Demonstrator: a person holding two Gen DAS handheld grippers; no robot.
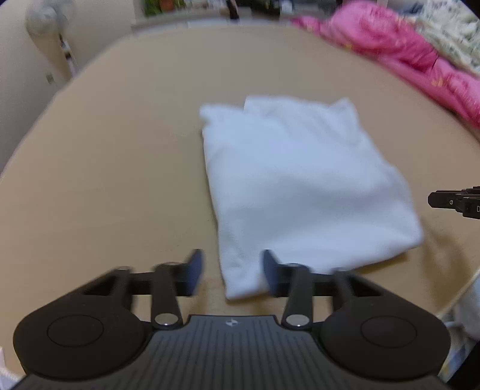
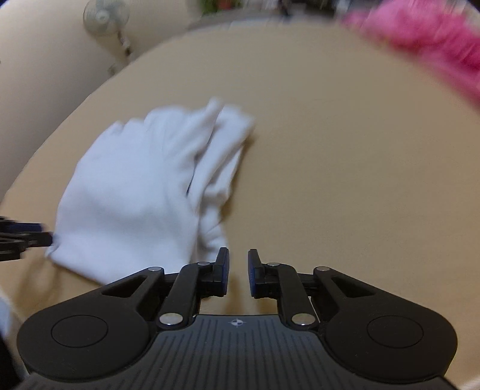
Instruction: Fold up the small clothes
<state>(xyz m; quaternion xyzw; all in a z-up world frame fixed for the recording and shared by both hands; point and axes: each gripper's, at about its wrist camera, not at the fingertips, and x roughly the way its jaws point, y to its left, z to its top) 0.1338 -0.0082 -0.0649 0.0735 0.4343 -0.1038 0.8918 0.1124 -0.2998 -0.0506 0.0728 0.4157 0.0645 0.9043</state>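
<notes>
Motion blur is softening both views, so the white garment point(image 1: 306, 186) is hard to identify; it is lying folded on the tan counter point(image 1: 105, 180). The left tool point(image 1: 233, 271) is hovering released at its near corner, the right tool point(image 2: 238, 271) gaping slightly beside it. A fan point(image 2: 103, 15) is standing left, pink bedding point(image 1: 390, 36) right.

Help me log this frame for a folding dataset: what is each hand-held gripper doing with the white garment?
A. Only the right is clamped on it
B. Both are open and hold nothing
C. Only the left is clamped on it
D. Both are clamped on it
B: the left hand-held gripper and the right hand-held gripper both show a clear gap between their fingers, and the white garment lies folded on the tan surface, with no cloth pinched.
</notes>
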